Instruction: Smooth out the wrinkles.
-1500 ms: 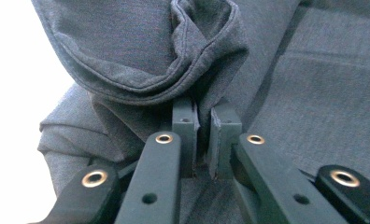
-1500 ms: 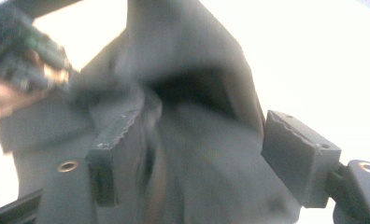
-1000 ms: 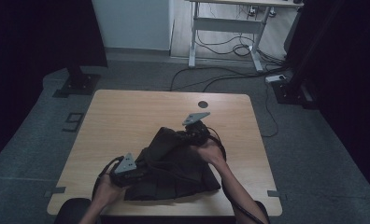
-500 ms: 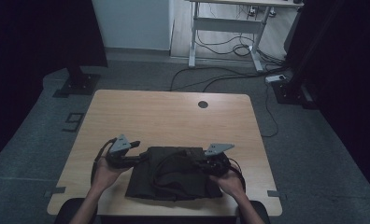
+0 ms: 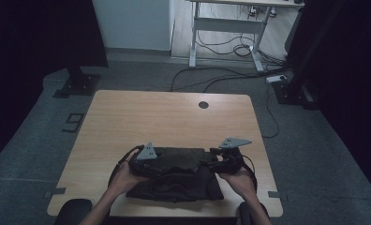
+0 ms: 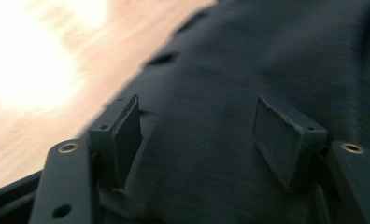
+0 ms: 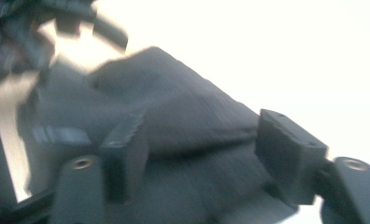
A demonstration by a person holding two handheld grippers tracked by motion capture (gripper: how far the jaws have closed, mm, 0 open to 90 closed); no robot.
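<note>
Compared with half a second ago, the dark garment (image 5: pixel 176 176) on the counter (image 5: pixel 165 117) lies flatter and more squared, folded into a broad rectangle near the front edge; a second ago it was bunched high with the right tool raised over its middle. Both tools have since come down to the garment's far corners — the left tool (image 5: pixel 139 165) at the left side, the right tool (image 5: pixel 216 165) at the right side. The left hand (image 5: pixel 125 177) and right hand (image 5: pixel 237 176) reach in from the near edge, forearms angled inward, each tool pointing toward the cloth's centre. In the left gripper view the left tool (image 6: pixel 197 135) has its jaws standing apart, dark fabric (image 6: pixel 248 70) spread between and beyond them, nothing clamped. In the right gripper view the right tool (image 7: pixel 202 149) likewise has its jaws apart, over a folded ridge of the garment (image 7: pixel 174 112) — that picture is blurred, and contact with the cloth cannot be told.
</note>
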